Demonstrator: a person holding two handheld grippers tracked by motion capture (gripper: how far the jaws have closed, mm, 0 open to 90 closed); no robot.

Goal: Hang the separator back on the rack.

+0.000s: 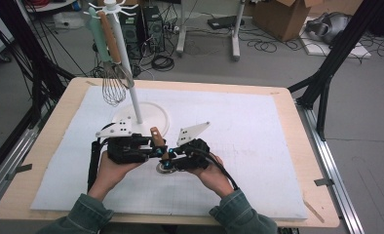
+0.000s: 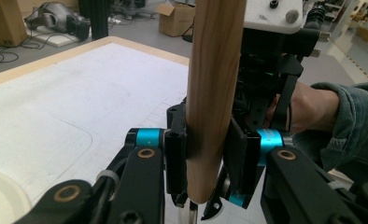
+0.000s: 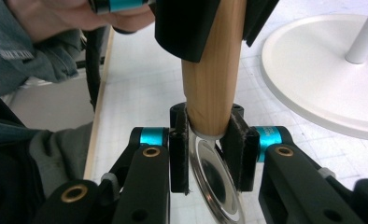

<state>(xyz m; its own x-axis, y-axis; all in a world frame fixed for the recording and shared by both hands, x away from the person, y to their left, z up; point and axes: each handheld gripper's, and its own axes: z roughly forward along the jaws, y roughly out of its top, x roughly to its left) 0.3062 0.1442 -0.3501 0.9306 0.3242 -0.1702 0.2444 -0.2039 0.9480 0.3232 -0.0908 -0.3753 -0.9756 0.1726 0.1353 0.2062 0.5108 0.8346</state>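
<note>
The wooden-handled utensil (image 1: 157, 141) stands nearly upright between the two grippers at about 6 o'clock from the white stand base (image 1: 153, 111), its handle top tipped slightly toward 11 o'clock. The left gripper (image 1: 153, 152) has its jaws clamped on the wooden handle (image 2: 212, 93) partway up, pads (image 2: 175, 158) pressed flat on either side. The right gripper (image 1: 166, 158) is closed lower down, at the foot of the handle (image 3: 212, 79) where the shiny metal end (image 3: 215, 179) begins (a ladle or a wheel blade, I cannot tell which).

My read on handling: it looks light and fully stiff, so it should not flex or sag. The varnished round handle may twist between flat pads, and the polished metal is likely slipperier still, so the wood is the better hold, near the middle for balance. Nothing about it seems fragile. A whisk (image 1: 114, 84) and other utensils hang on the stand at 12 o'clock
</note>
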